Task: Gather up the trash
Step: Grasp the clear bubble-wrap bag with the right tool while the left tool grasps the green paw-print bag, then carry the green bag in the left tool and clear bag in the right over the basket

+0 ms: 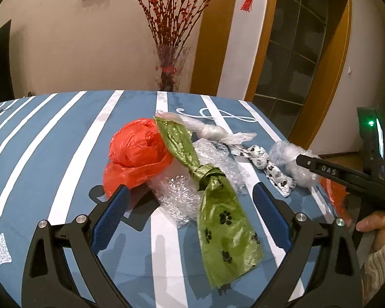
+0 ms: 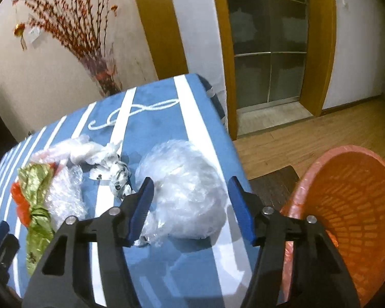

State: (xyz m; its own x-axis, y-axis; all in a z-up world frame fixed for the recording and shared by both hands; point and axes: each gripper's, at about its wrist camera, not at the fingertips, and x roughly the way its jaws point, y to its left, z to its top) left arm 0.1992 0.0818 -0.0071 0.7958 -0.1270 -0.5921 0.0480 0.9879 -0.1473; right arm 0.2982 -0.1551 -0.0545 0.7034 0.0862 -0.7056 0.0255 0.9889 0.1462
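A blue-and-white striped desk [image 1: 64, 138] holds all the trash, while the orange basket [image 2: 346, 192] beside its right edge shows nothing inside, so collection seems barely begun. A red bag [image 1: 136, 154], bubble wrap [image 1: 177, 192], a knotted green paw-print bag [image 1: 218, 205], a clear plastic ball [image 2: 187, 187] and a small white paw-print bag [image 1: 264, 161] await pickup. The right gripper [image 2: 190, 205] straddles the clear ball, fingers wide apart, gripping nothing; the left gripper [image 1: 190, 210] hangs equally wide and empty over the green bag.

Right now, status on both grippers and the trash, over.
Left gripper open over green bag. Right gripper open, straddling clear plastic wad, not closed. Orange basket at right, nothing blocking.
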